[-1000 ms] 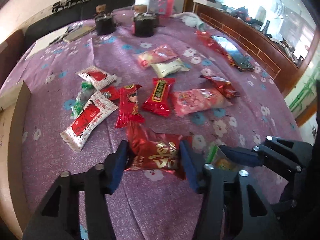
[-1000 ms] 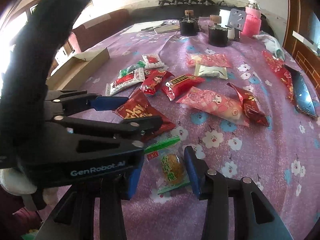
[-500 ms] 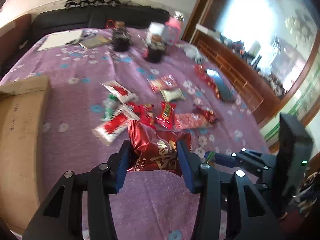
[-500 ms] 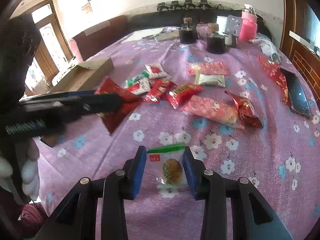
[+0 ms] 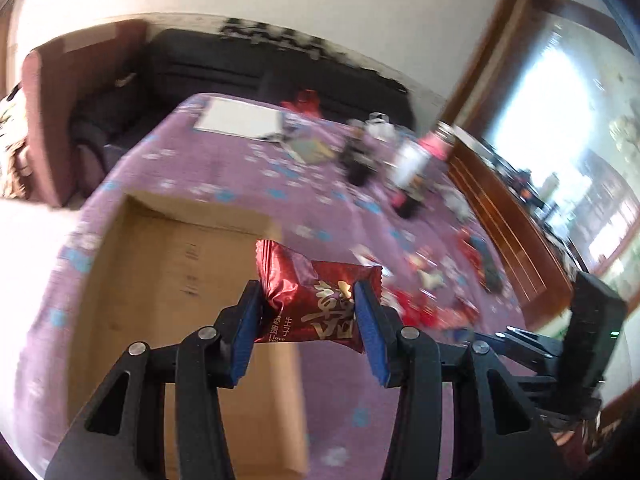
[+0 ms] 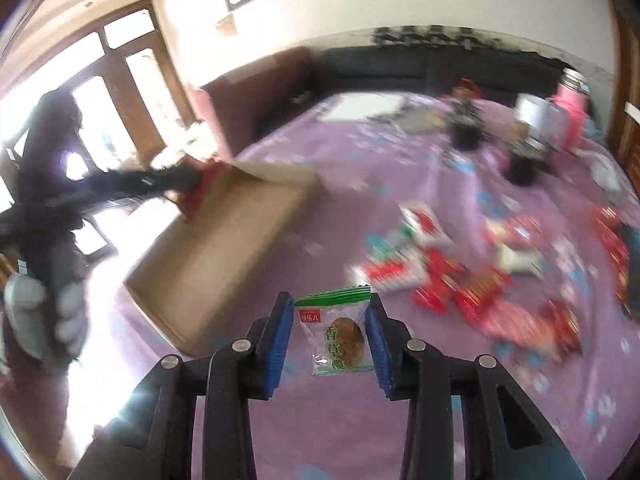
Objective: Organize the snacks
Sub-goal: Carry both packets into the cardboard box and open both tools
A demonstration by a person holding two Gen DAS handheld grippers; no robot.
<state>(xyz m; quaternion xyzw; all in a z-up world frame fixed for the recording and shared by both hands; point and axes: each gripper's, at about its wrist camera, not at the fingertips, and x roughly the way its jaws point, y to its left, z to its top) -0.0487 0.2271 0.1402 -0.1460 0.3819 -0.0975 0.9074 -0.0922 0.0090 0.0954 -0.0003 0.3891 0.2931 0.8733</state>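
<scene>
My left gripper [image 5: 308, 312] is shut on a dark red snack packet with gold lettering [image 5: 316, 296] and holds it in the air over the right edge of an open cardboard box [image 5: 168, 288]. My right gripper [image 6: 326, 332] is shut on a clear packet with a green top and a brown cake inside [image 6: 338, 332], held above the purple cloth near the box [image 6: 236, 248]. In the right wrist view the left gripper [image 6: 188, 188] with its red packet [image 6: 200, 192] is over the box's far corner. Several snack packets [image 6: 460, 280] lie scattered on the cloth to the right.
The table has a purple flowered cloth [image 6: 400, 184]. At its far end stand dark jars [image 6: 464, 128], a pink bottle [image 6: 572, 116] and papers [image 6: 364, 108]. A dark sofa [image 5: 248, 68] is behind it. A wooden rail [image 5: 508, 216] runs along the right side.
Both grippers have lifted with their packets and swung left toward the cardboard box. The left one now hangs over the box; the scattered snacks have dropped away to the right.
</scene>
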